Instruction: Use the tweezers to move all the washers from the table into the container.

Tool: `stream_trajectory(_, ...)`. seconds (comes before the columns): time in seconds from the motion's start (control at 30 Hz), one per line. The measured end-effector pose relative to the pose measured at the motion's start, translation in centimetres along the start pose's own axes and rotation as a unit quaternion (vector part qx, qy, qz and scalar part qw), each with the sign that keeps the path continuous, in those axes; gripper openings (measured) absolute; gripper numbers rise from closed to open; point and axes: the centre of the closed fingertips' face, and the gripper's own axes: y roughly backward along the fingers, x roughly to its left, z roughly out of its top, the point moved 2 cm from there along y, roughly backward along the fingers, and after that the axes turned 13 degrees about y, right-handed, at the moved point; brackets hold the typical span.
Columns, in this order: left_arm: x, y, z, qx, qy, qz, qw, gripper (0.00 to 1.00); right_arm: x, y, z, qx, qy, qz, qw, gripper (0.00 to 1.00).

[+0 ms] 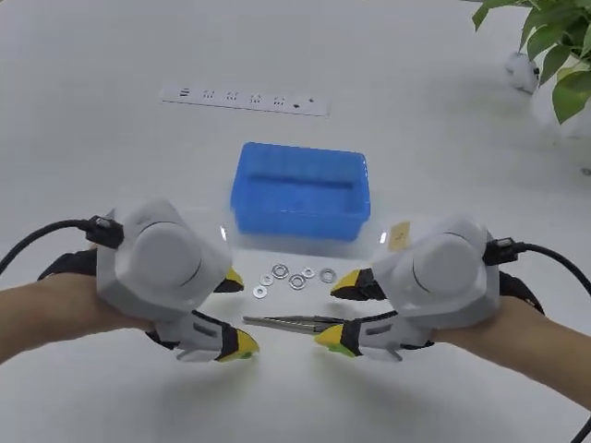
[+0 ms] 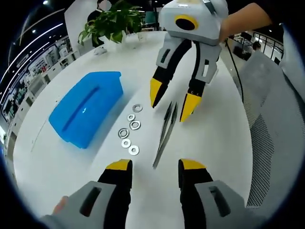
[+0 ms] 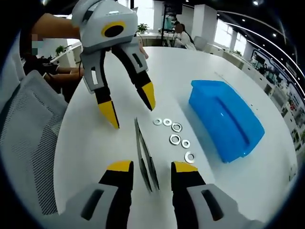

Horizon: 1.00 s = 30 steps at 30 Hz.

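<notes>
6 washers [image 1: 296, 281], 1 pr tweezers [image 1: 291, 322], 1 container [image 1: 300, 221].

In the head view the right end of the tweezers [image 1: 286, 322] is hidden behind the lower jaw of the right gripper [image 1: 327, 314], so contact there cannot be told. The near wall of the container [image 1: 300, 220] hides the front of its floor. The plant [image 1: 554, 46] is cut off by the top and right edges, the forearms [image 1: 37, 314] by the sides. The sockets of the power strip [image 1: 245, 99] are too small to tell. In the right gripper view the people [image 3: 180, 33] behind are blurred.
</notes>
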Motion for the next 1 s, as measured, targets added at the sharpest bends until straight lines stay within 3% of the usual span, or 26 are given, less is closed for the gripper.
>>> stream_trajectory(0.33, -0.5, -0.9, 0.4, -0.004, -0.015, -0.024, 0.9996, 0.35, 0.8, -0.7, 0.1, 0.003, 0.034, 0.026, 0.9991, 0.23)
stream_trajectory(0.43, -0.9, -1.0, 0.4, -0.001, -0.02, -0.039, 0.999, 0.29, 1.0, -0.8, 0.2, 0.001, 0.043, 0.029, 0.9987, 0.19)
stream_trajectory(0.5, -1.0, -1.0, 0.4, -0.005, -0.031, -0.036, 0.9989, 0.29, 1.0, -0.8, 0.2, 0.003, 0.047, 0.027, 0.9985, 0.18)
stream_trajectory(0.67, -1.2, -1.2, 0.4, 0.0, -0.018, -0.052, 0.9985, 0.27, 1.1, -0.8, 0.2, 0.004, 0.047, 0.033, 0.9984, 0.12)
stream_trajectory(0.8, -1.1, -1.2, 0.5, 0.001, -0.024, -0.053, 0.9983, 0.26, 1.2, -0.8, 0.2, 0.009, 0.048, 0.037, 0.9981, 0.11)
stream_trajectory(0.93, -0.8, -1.4, 0.7, 0.018, -0.038, -0.048, 0.9979, 0.17, 1.1, -0.8, 0.2, 0.015, 0.051, 0.041, 0.9978, 0.11)
stream_trajectory(1.0, -0.3, -1.5, 0.7, 0.041, -0.075, -0.032, 0.9958, 0.07, 1.2, -0.9, 0.3, 0.018, 0.059, 0.044, 0.9971, 0.11)
